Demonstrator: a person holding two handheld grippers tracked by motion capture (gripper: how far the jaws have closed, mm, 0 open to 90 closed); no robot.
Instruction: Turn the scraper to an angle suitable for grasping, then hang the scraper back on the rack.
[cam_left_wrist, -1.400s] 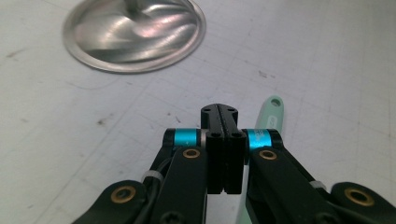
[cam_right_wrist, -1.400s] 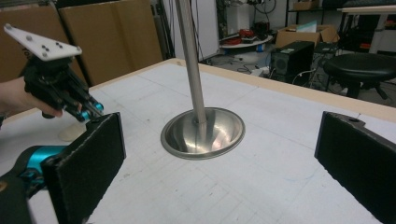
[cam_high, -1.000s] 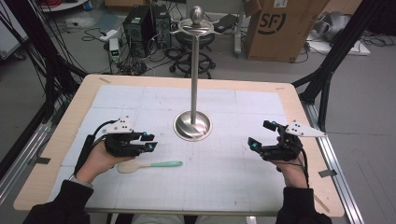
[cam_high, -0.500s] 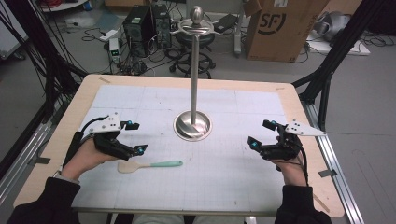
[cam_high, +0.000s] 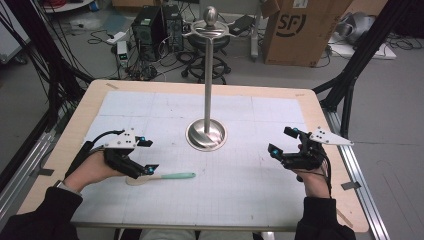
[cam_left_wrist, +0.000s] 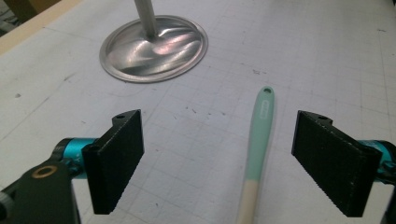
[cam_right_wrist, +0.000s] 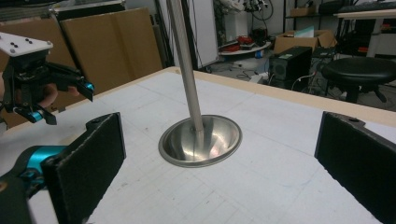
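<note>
While our left gripper (cam_high: 146, 155) hangs with jaws spread wide above the spatula (cam_high: 162, 177), that spatula lies flat near the worktop's (cam_high: 280, 100) front-left corner, untouched. Our right gripper (cam_high: 283, 141), equally agape and empty, sits by the right edge, facing the metal stand (cam_high: 206, 134).

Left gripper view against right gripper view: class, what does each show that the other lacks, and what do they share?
Left gripper view alone: the mint-handled spatula lying between its open jaws. Right gripper view alone: the left gripper held above the table, a black stool, stacked cardboard. Shared: the metal stand's round base and pole, and the white gridded mat.
</note>
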